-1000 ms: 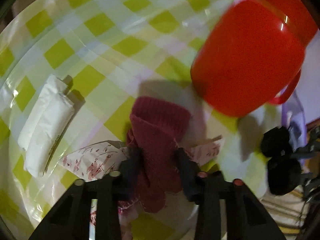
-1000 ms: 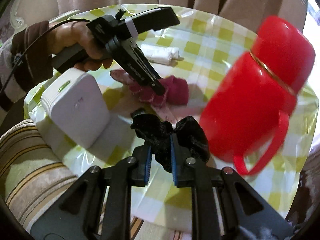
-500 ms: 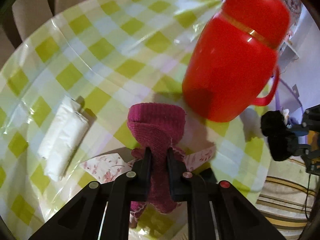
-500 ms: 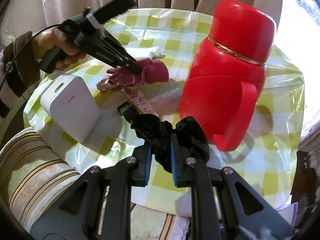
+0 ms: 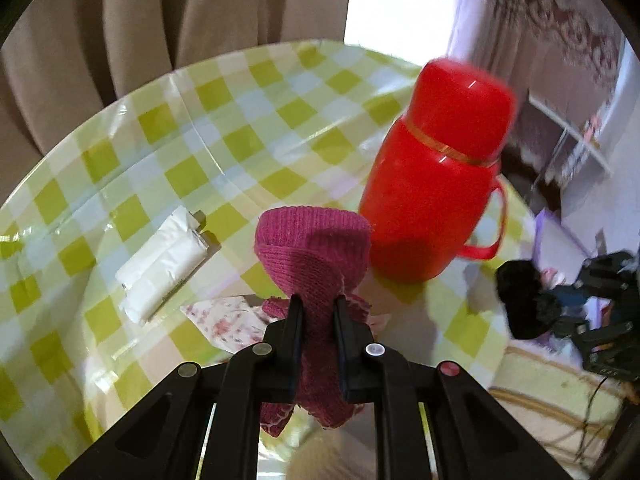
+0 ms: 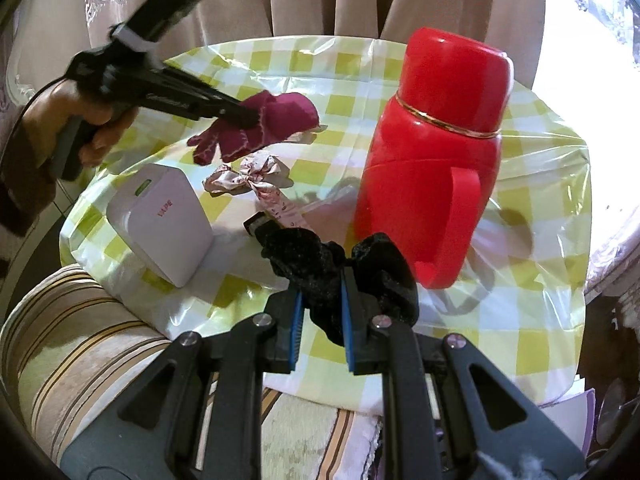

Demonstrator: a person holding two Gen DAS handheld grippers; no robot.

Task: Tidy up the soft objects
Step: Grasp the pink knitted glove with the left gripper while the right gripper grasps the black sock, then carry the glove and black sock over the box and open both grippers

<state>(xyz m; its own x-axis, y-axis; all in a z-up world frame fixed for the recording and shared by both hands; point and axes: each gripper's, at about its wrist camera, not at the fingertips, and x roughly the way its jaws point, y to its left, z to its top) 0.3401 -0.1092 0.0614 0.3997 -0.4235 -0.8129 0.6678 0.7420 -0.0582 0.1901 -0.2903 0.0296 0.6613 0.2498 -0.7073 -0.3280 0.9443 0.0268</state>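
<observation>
Pinching maroon knit sock (image 5: pixel 316 264) between jaws, clear of tablecloth (image 5: pixel 160 140)

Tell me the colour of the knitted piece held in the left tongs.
Magenta, a deep pinkish red: the knitted piece shows best in the left wrist view, clamped in the left tongs.

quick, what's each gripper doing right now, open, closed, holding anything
Left gripper: closed on the magenta sock, lifted off the table.
Right gripper: closed on the black scrunchie.

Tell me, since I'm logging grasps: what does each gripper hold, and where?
Left gripper pinches the magenta knit sock mid-length; right gripper clamps the black scrunchie across its band.
</observation>
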